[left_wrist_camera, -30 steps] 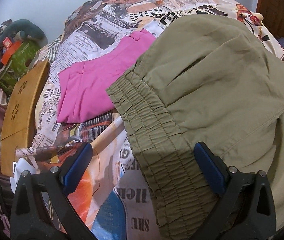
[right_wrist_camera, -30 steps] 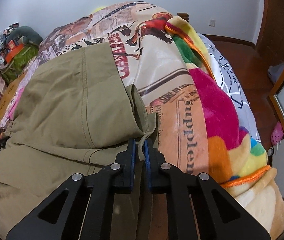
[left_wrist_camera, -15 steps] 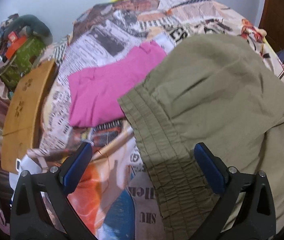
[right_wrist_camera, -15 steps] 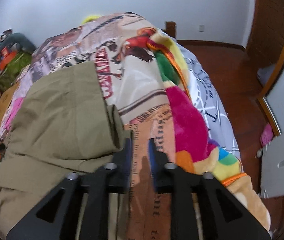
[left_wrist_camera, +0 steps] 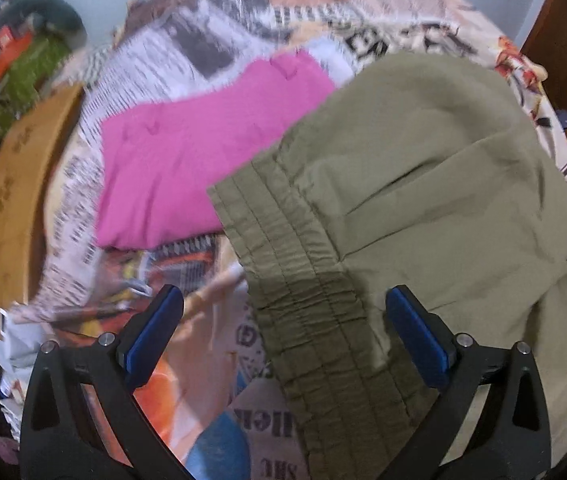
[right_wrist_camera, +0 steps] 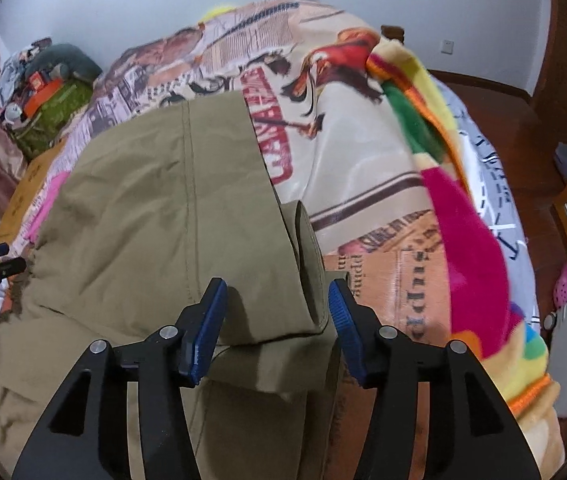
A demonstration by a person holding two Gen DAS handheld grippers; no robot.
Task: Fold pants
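Olive-green cotton pants with an elastic gathered waistband point(left_wrist_camera: 423, 208) lie folded over on the bed under both my tools. My right gripper point(right_wrist_camera: 277, 326) is opening, its blue pads straddling the folded hem edge without pressing it. My left gripper point(left_wrist_camera: 283, 336) stands wide apart over the waistband, holding nothing. I judge the loose top layer could slide or spring back if a pad snags it as I lift away. Beneath is a glossy newspaper-print bedspread point(left_wrist_camera: 219, 56); a folded pink garment point(left_wrist_camera: 187, 160) lies beyond my left tool, a rainbow fleece blanket point(right_wrist_camera: 467, 216) and wooden floor point(right_wrist_camera: 523, 120) right of my right tool.
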